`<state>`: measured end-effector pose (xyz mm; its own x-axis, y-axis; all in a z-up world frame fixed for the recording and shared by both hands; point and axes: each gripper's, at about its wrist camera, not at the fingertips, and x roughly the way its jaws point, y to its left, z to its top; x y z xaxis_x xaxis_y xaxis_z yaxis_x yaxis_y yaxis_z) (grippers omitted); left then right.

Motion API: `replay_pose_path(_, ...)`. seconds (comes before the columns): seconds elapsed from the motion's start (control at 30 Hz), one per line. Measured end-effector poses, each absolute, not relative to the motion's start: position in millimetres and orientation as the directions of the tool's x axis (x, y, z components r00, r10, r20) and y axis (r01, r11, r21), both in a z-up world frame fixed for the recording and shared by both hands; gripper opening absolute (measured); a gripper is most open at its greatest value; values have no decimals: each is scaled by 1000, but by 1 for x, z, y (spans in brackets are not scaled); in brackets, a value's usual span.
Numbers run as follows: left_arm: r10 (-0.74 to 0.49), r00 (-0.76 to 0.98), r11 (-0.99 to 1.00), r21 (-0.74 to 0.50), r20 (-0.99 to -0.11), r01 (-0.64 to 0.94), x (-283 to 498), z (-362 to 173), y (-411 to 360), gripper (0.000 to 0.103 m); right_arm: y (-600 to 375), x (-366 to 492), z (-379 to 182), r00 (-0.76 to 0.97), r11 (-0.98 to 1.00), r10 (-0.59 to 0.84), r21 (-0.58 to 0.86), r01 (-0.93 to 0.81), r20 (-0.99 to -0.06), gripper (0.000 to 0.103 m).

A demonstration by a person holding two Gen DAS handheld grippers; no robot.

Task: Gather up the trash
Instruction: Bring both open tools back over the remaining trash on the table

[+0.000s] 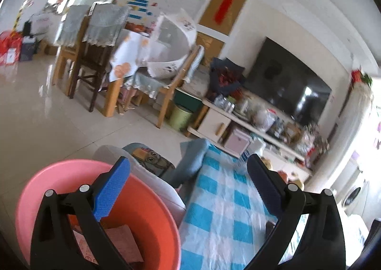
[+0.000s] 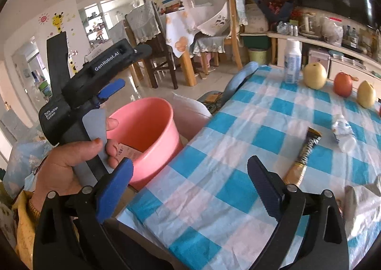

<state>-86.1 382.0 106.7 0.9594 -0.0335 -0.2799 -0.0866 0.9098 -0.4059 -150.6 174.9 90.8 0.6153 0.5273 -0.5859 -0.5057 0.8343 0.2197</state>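
Observation:
A pink bucket (image 1: 71, 174) stands beside the blue-checked table (image 1: 221, 198), with a piece of paper (image 1: 123, 243) lying inside. My left gripper (image 1: 188, 162) is open and empty, its left finger over the bucket's rim. In the right wrist view the bucket (image 2: 152, 127) sits left of the table (image 2: 238, 127), and a hand (image 2: 71, 162) holds the left tool's black housing (image 2: 102, 65) next to it. My right gripper (image 2: 190, 165) hangs open and empty over the table's near corner. A black-and-gold sachet (image 2: 307, 150) and a crumpled white wrapper (image 2: 343, 134) lie on the cloth further right.
A white bottle (image 2: 293, 62), two pears (image 2: 315, 75) and an apple (image 2: 343, 84) line the table's far side. A crumpled grey-white bag (image 2: 362, 201) sits at the right edge. Beyond are a cushioned stool (image 1: 150, 158), wooden chairs (image 1: 95, 55) and a TV cabinet (image 1: 238, 124).

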Motion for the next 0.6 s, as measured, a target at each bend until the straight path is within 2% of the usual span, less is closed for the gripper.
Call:
replay_pose_path(0.2,-109,925,937,-349,-363,-27,-82,105,355,99,149,-163,94,652,858,499,216,-467,-571,96)
replay_pose_path(0.43,-110,881,955,-294,-459,-34,-78,95,337,99,117,-169,95,679,876,476,233,-422,-559,96)
replay_pose_path(0.6,-130,870,965,-260,-476,1,-81,94,319,99,99,-174,97,703,886,460,234,-400,-542,96)
